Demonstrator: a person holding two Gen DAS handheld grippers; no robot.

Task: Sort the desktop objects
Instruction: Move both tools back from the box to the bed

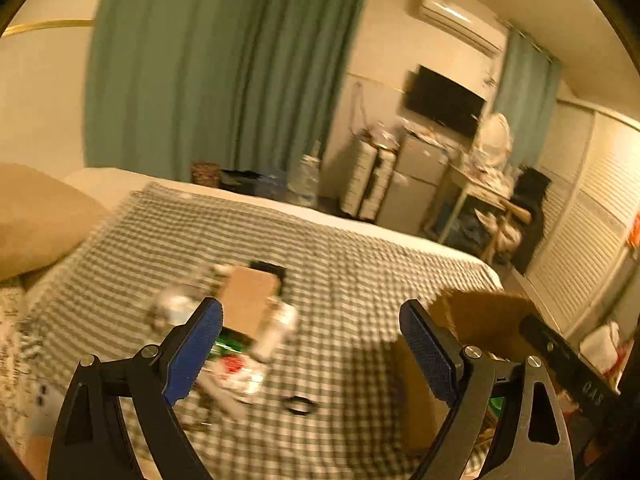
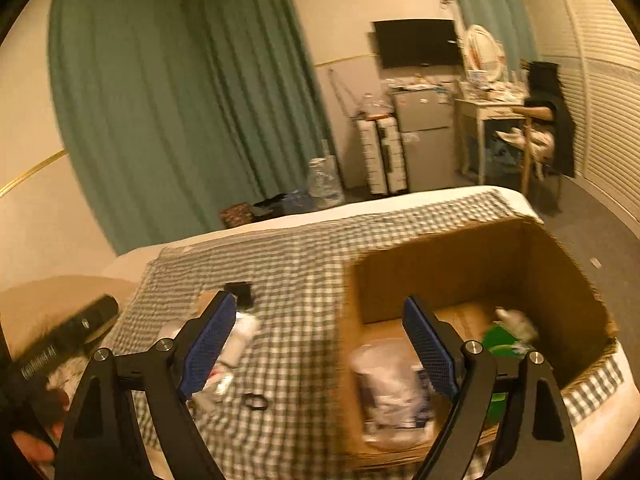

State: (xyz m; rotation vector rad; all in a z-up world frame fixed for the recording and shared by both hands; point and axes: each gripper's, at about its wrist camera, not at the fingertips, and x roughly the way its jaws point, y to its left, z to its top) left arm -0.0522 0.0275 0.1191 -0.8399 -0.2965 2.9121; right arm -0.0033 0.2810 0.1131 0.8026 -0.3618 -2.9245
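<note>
A pile of small objects lies on the checked blanket (image 1: 340, 280): a brown card box (image 1: 248, 300), a white bottle (image 1: 276, 332), a clear bottle (image 1: 172, 308), packets (image 1: 232, 368) and a black ring (image 1: 298, 405). My left gripper (image 1: 310, 344) is open and empty above the blanket, right of the pile. An open cardboard box (image 2: 560, 292) stands on the bed's right side, holding a white plastic-wrapped pack (image 2: 394, 392) and a green item (image 2: 500, 340). My right gripper (image 2: 320, 348) is open and empty, over the box's left wall. The black ring (image 2: 255, 401) also shows there.
A tan pillow (image 1: 36, 220) lies at the bed's left. Beyond the bed are green curtains (image 1: 208, 72), water jugs (image 2: 324, 180), a small fridge (image 2: 424, 136), a cluttered desk (image 2: 492, 108) and a wall TV (image 2: 418, 42). The frames are motion-blurred.
</note>
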